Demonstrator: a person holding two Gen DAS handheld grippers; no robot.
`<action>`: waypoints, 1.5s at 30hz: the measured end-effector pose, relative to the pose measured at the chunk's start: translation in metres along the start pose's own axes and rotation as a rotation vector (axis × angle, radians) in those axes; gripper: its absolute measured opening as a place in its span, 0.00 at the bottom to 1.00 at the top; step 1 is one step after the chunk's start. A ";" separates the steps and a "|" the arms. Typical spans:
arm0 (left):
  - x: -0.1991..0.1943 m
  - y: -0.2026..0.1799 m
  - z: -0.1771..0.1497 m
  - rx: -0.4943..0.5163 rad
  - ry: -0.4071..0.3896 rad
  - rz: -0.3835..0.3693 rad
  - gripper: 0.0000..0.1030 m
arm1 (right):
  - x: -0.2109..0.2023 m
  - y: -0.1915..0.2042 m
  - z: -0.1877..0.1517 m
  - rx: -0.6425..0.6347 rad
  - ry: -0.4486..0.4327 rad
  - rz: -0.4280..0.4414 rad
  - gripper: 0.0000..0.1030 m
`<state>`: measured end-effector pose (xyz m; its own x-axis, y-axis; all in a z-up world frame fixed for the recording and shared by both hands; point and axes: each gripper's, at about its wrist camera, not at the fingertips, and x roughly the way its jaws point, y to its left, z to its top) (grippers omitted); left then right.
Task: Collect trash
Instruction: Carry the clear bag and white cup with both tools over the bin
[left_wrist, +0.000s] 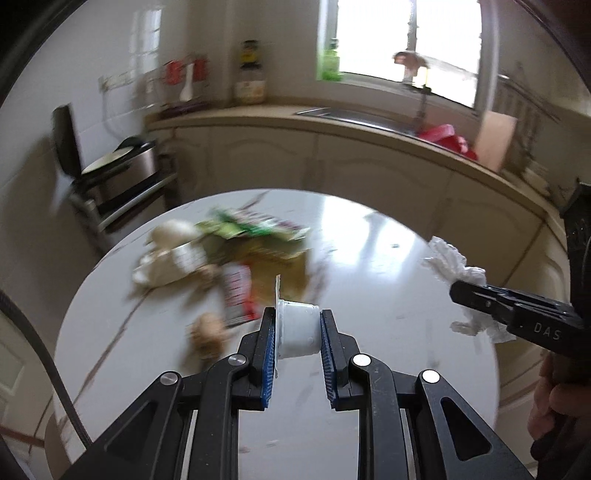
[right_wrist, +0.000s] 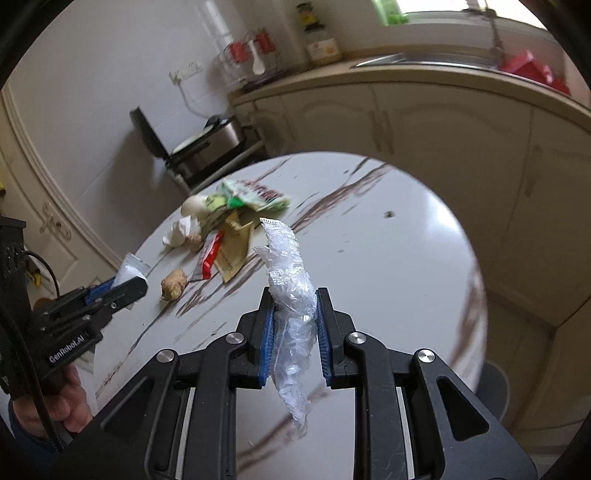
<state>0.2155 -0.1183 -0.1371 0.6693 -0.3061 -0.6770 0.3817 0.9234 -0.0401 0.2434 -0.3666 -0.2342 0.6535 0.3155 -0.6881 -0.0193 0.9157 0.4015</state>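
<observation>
- Two grippers loaded, both up off the round marble-look surface (right_wrist: 406, 236).
- Left gripper (left_wrist: 297, 334): clamped on a small white plastic cup (left_wrist: 297, 328), pads on its rim end and base, peeled foil lid (left_wrist: 277, 295) sticking up at the rim side.
- Cup looks light and thin-walled; judge it will dent if squeezed harder. Grip across the ends looks stable enough, smooth plastic may slip.
- Right gripper (right_wrist: 294, 325): clamped on a crumpled clear plastic wrapper (right_wrist: 291, 295), held mid-length, one end pointing forward, the other hanging back below the jaws.
- Wrapper is soft, near weightless, slippery film; a bunched middle is the best hold, loose ends will flap.
- Trash pile (right_wrist: 229, 229) sits on the far-left part of the surface: green snack packet (right_wrist: 255, 195), red-white sachet (right_wrist: 210, 258), tan packet (right_wrist: 232, 254), white crumpled tissue (right_wrist: 181, 230). Ginger piece (right_wrist: 173, 283) lies just beside the pile, nearer the camera.
- Flat packets: take by a raised edge or corner. Ginger is firm; take across its middle.
- No bin visible in either view.
- Left-wrist view is motion-blurred; pile detail comes from the right-wrist view.
</observation>
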 end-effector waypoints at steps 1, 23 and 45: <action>0.001 -0.010 0.004 0.015 -0.002 -0.015 0.18 | -0.007 -0.006 0.000 0.010 -0.011 0.001 0.19; 0.107 -0.260 -0.005 0.310 0.165 -0.414 0.18 | -0.130 -0.245 -0.086 0.394 -0.081 -0.277 0.19; 0.331 -0.300 -0.062 0.237 0.584 -0.322 0.25 | 0.021 -0.385 -0.192 0.709 0.207 -0.214 0.22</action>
<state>0.2831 -0.4827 -0.3950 0.0736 -0.3201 -0.9445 0.6765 0.7119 -0.1885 0.1193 -0.6643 -0.5193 0.4321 0.2538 -0.8654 0.6269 0.6053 0.4905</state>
